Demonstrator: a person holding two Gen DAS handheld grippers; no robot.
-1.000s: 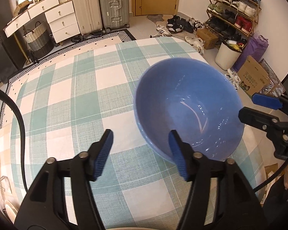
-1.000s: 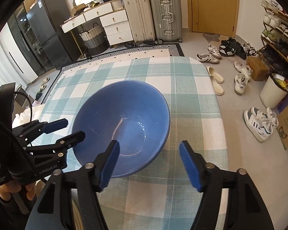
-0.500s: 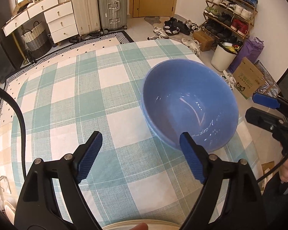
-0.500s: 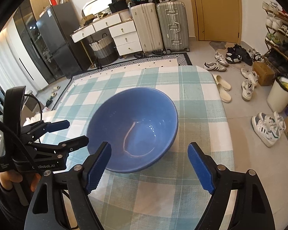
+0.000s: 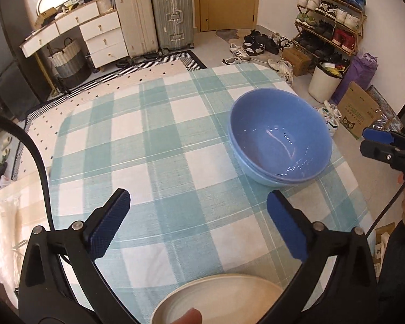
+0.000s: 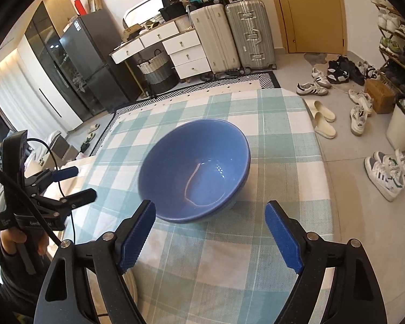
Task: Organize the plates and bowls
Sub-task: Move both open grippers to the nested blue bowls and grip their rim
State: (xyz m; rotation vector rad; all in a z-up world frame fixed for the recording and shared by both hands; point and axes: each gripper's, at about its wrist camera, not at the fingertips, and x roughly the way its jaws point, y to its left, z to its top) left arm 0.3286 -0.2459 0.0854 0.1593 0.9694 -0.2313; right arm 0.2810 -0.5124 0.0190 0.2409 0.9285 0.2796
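Two blue bowls (image 5: pixel 279 141) sat nested, one inside the other, on the right part of the checked tablecloth (image 5: pixel 159 145), so the bowl stacking looked done. The left gripper (image 5: pixel 197 224) had just been opening to its widest with nothing between its jaws and hung over bare cloth well short of the bowls; the right gripper (image 6: pixel 210 236) was also wide open and empty, its jaws having opened a little before levelling off, just on the near side of the stack. A pale plate (image 5: pixel 216 299) lay at the near table edge under the left gripper, untouched, so judged remaining: the plates.
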